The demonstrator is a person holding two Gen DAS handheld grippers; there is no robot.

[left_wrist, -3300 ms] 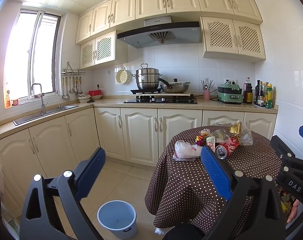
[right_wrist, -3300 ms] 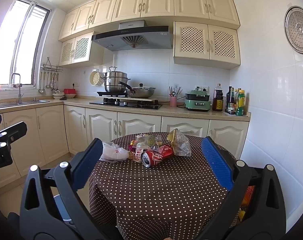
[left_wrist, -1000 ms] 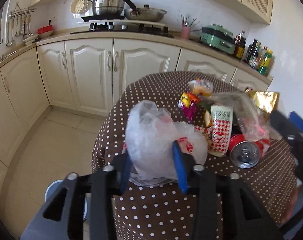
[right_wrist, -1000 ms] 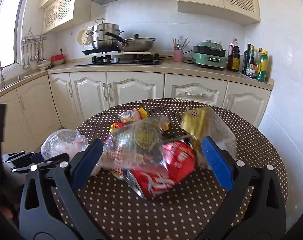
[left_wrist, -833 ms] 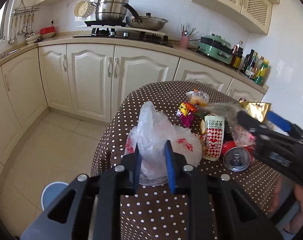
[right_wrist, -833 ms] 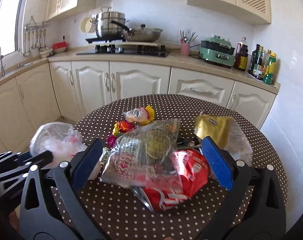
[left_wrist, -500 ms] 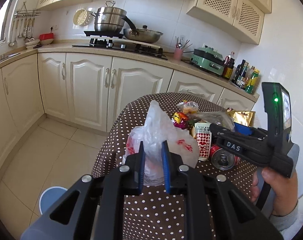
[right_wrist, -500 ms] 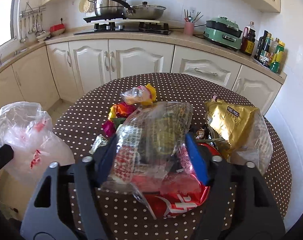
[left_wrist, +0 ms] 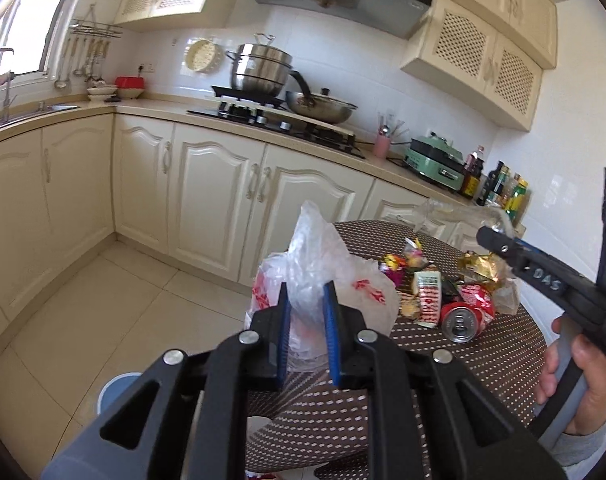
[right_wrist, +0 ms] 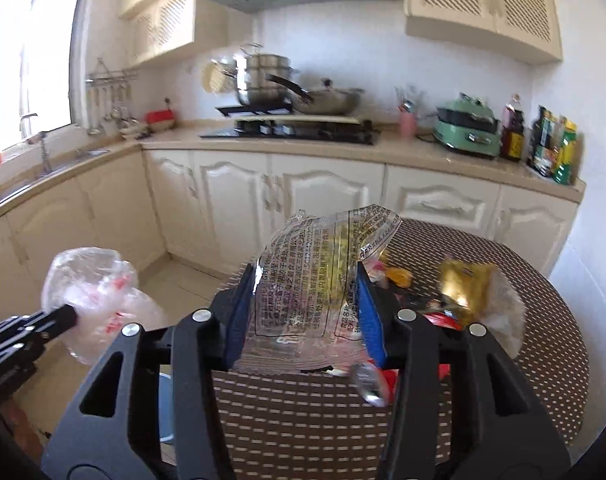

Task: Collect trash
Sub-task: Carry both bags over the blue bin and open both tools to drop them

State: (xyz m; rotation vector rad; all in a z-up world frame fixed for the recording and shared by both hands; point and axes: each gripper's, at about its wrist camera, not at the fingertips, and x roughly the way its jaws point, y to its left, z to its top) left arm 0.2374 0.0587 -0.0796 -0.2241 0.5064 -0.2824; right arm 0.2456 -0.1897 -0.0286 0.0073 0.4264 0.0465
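Note:
My left gripper (left_wrist: 306, 300) is shut on a crumpled white plastic bag (left_wrist: 323, 264) with red print, held up off the dotted table (left_wrist: 443, 364). The bag also shows in the right wrist view (right_wrist: 99, 300), at the left. My right gripper (right_wrist: 303, 280) is shut on a clear printed wrapper (right_wrist: 319, 276), lifted above the table (right_wrist: 503, 360). The right gripper also shows at the right of the left wrist view (left_wrist: 499, 240). On the table lie a red can (left_wrist: 465, 318), a gold packet (left_wrist: 483, 264) and candy wrappers (left_wrist: 413, 252).
A blue bin (left_wrist: 115, 390) stands on the tiled floor left of the table, partly hidden by my left gripper; its rim shows in the right wrist view (right_wrist: 165, 408). Cream cabinets (left_wrist: 207, 196) and a counter with stove and pots run behind.
Both grippers have risen from the table with their loads. The right gripper closed on the clear wrapper and lifted it; the left lifted the white bag and swung leftward.

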